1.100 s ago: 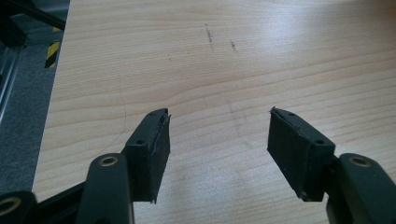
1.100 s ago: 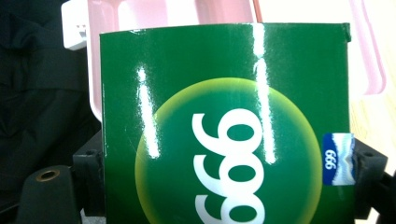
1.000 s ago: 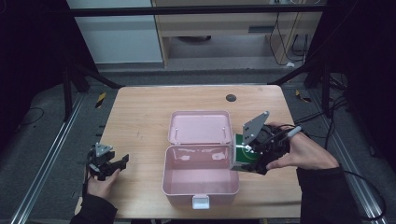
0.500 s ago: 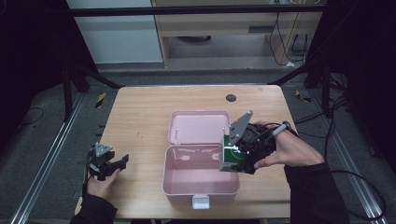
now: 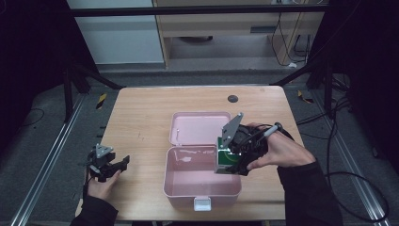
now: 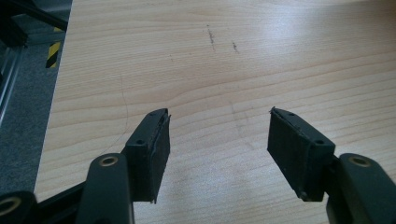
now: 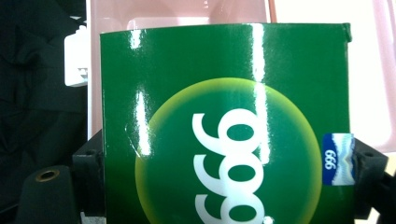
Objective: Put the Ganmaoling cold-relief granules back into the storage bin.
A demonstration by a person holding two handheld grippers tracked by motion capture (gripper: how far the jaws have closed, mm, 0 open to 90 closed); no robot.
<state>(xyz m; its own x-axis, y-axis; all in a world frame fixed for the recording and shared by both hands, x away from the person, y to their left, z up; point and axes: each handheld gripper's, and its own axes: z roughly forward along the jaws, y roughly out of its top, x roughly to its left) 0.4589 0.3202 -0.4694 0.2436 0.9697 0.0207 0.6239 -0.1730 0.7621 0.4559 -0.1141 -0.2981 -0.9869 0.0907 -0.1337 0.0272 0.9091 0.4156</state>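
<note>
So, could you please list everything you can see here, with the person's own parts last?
Light wooden table: one, tan, centre of the high view.
Pink plastic box with hinged lid: one, pink, open, near table edge, white latch in front.
Glossy green carton: one, green with white digits, held over the box's right side.
Small dark disc: one, black, far table side.
Right gripper: one, black, jaws shut on the carton.
Left gripper: one, black, jaws open over bare table.

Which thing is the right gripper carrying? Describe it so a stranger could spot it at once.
Start at the wooden table and find the open pink box near its front edge. At that box's right rim, the right gripper holds a small glossy green carton. Its white digits on a yellow-green circle mark it out.
</note>
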